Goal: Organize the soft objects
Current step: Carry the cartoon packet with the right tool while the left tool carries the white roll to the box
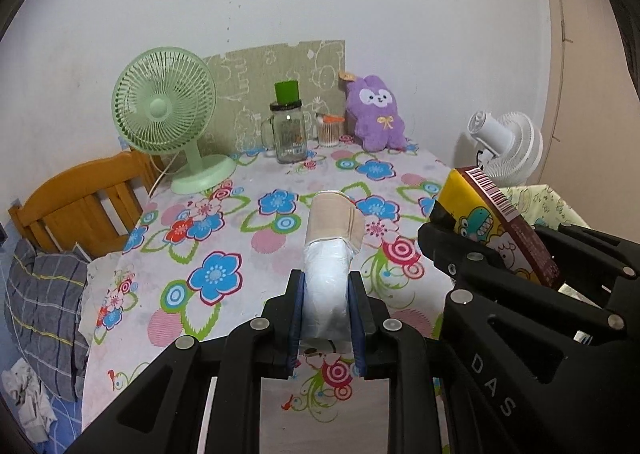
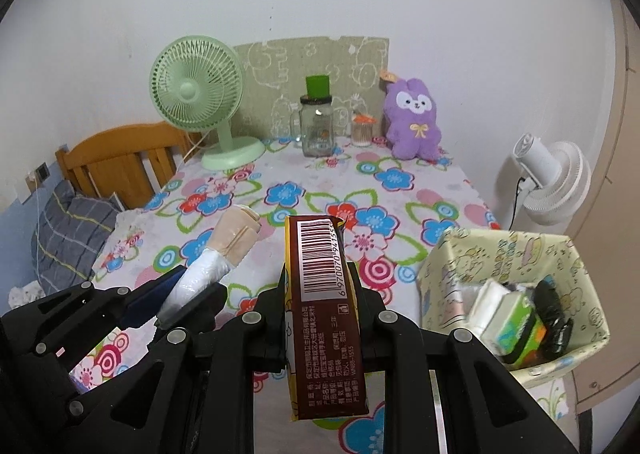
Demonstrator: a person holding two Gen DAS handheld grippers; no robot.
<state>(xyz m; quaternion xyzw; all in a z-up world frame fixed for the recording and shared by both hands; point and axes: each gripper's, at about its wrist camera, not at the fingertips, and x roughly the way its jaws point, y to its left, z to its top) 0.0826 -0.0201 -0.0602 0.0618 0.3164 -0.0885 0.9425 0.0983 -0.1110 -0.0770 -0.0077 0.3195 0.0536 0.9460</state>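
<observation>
Beige-tipped roll [image 1: 330, 254] points away, pinched by left hand-held gripper [image 1: 326, 318]; right hand-held gripper [image 2: 320, 294] pinches upright packet [image 2: 324, 314].

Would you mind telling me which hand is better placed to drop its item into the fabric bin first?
Right, probably. The right tongs hold the tissue pack beside the fabric bin, while the left tongs hold the wrapped roll farther away.

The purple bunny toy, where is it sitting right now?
The purple bunny toy sits upright at the far right corner of the flowered table, against the wall, right beside a small orange-lidded jar; both views show it.
</observation>
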